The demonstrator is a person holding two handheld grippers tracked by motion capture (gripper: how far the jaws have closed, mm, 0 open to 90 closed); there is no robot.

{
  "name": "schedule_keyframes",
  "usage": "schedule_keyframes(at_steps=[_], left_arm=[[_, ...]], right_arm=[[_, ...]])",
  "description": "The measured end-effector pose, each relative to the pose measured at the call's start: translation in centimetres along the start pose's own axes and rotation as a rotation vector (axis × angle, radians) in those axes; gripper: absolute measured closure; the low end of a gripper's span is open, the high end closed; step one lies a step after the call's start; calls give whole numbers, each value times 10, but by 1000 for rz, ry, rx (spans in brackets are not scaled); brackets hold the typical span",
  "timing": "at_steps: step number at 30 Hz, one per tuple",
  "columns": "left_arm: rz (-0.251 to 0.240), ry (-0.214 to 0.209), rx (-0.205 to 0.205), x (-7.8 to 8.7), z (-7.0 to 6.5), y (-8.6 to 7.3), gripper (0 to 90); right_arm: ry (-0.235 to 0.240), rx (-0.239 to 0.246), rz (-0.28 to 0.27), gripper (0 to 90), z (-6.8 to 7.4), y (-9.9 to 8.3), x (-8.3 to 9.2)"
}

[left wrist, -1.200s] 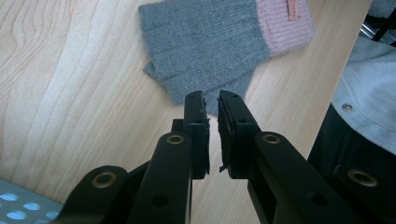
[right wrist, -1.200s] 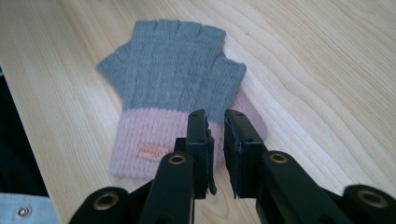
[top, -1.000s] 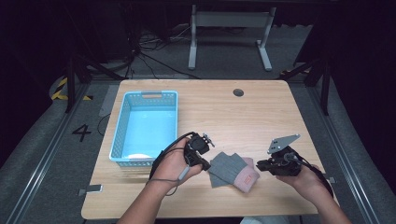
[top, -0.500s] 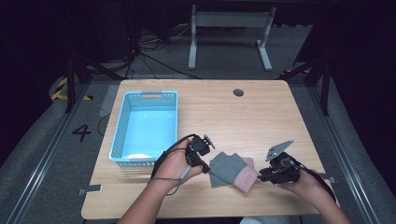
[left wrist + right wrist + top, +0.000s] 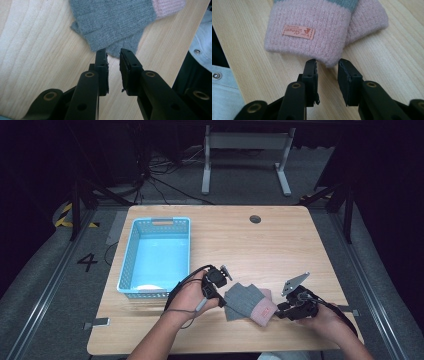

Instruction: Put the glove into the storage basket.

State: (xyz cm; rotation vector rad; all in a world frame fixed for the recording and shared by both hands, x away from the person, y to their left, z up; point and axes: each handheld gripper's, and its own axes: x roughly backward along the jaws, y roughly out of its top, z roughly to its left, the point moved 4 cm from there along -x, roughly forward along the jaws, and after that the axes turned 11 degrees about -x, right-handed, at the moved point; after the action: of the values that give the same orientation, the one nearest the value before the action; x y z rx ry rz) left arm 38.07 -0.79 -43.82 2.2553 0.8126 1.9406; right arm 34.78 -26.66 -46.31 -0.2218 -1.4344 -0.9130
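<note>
A pair of knitted gloves [image 5: 248, 303] lies flat on the wooden table [image 5: 280, 245], one stacked on the other; the bodies are grey ribbed wool and the cuffs are pale pink, and in the right gripper view the upper cuff [image 5: 308, 32] carries a small salmon-coloured sewn label [image 5: 299, 31] with printed script too small to read. Taking the blue plastic basket [image 5: 130, 251] as the landmark, the gloves lie just beyond its near right corner, a little nearer the person's edge of the table, with the grey ends pointing back towards the basket and the pink cuffs turned away from it. The left gripper [image 5: 218, 281] sits between the basket's corner and the gloves; in the left gripper view [image 5: 113, 56] its jaws have just been opening and stand a narrow gap apart, their tips at the edge of the grey fabric [image 5: 112, 22] with nothing pinched between them. The right gripper [image 5: 284, 310] lies on the far side of the gloves from the basket, at the pink end; in its own view [image 5: 327, 65] the jaws have just been opening too, stand moderately apart and grip nothing, with the rim of the cuff just ahead of the gap between the tips
</note>
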Motion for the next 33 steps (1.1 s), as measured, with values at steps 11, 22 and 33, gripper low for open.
schedule_keyframes(at_steps=[11, 22, 33], left_arm=[[20, 16, 21, -15, 6, 0, 711], [35, 10, 32, -28, 12, 0, 709], [40, 13, 36, -30, 13, 0, 671]], right_arm=[[-21, 8, -21, 851, -1, 1, 2], [-20, 1, -18, 855, -1, 1, 2], [-21, 4, -11, 855, -1, 1, 1]])
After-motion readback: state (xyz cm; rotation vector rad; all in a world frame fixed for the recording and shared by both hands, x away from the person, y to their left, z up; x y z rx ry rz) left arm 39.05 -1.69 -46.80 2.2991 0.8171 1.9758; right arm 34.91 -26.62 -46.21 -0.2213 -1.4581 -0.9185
